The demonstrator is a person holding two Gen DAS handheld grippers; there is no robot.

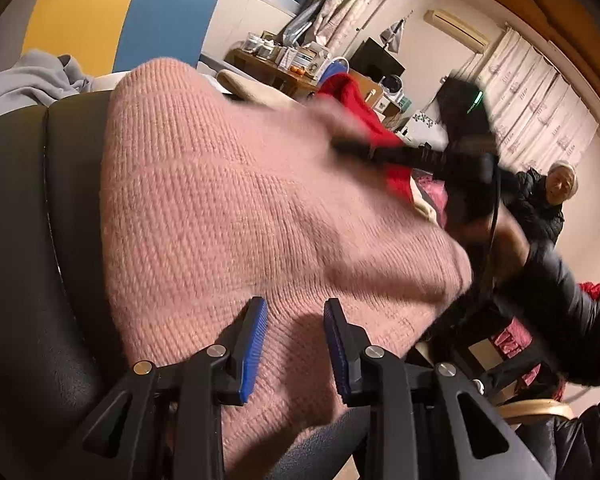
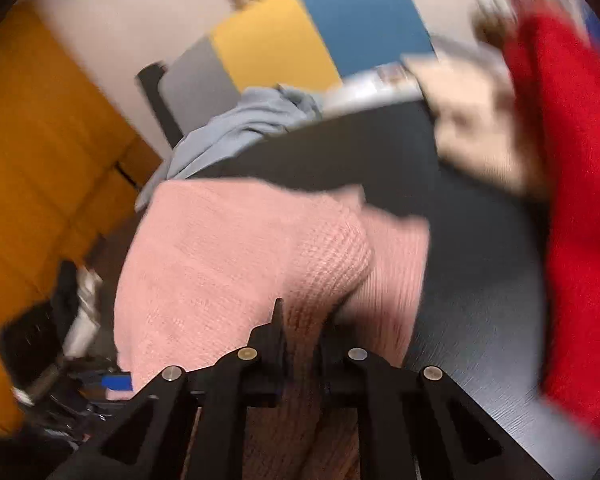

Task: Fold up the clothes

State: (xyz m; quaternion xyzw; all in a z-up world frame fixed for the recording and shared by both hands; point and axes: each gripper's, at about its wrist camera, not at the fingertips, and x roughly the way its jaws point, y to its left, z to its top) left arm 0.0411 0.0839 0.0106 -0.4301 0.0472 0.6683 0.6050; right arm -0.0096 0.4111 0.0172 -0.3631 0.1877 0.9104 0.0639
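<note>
The dark table (image 2: 472, 320) carries the pink sweater (image 1: 228, 200), which spreads from my claws toward twelve o'clock, its long axis running away from me. My right claw (image 2: 300, 344) is clamped on a bunched fold of it at the near edge, so this hand is the nearer one. My left claw (image 1: 295, 344) hovers with jaws apart, knit under them, probably not pinched; blur hides the contact. The sweater is thick, ribbed, soft.

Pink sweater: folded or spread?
Partly folded: pink sweater has a layer doubled over; right gripper pinches that fold above the black table.
</note>
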